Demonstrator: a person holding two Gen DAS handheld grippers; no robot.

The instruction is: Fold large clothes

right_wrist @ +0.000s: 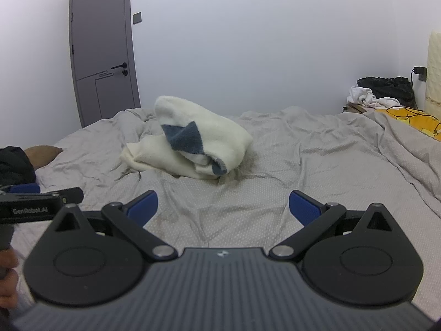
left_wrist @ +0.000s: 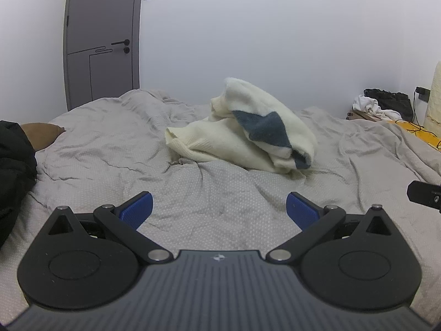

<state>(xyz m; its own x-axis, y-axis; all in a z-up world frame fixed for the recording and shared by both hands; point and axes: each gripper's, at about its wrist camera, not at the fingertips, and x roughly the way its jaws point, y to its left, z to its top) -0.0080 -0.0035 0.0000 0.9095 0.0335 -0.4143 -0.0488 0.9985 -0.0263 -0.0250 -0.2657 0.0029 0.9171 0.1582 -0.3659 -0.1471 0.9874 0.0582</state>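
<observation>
- The left gripper [left_wrist: 219, 208] had its 2 blue pads spread wide apart with nothing between them; it hung over bare grey bedding, short of the garment.
- The right gripper [right_wrist: 223, 205] was likewise spread wide and empty, held just beside the left one; the left tool showed at the left edge of the right wrist view.
- The sweater [left_wrist: 242, 129], cream with dark blue patches, lay in a loose heap near the middle of the bed [left_wrist: 110, 149], ahead of both grippers and apart from them.
- The sweater was bunched and doubled over itself without order; a ribbed hem showed at its left side, and no sleeve could be told apart from the body.
- Judgement: no fold had been made. The task stood at its start, with 0 grips taken.
- Judgement: what remained was to take hold of the sweater, spread it flat on the bedding, then fold it.
- A dark garment [left_wrist: 13, 165] lay at the left edge of the bed beside a brown pillow [left_wrist: 41, 132]; whether it formed part of the task could not be told.
- A grey door [left_wrist: 102, 35] stood shut beyond the bed, and clutter [left_wrist: 386, 103] sat at the far right.
</observation>
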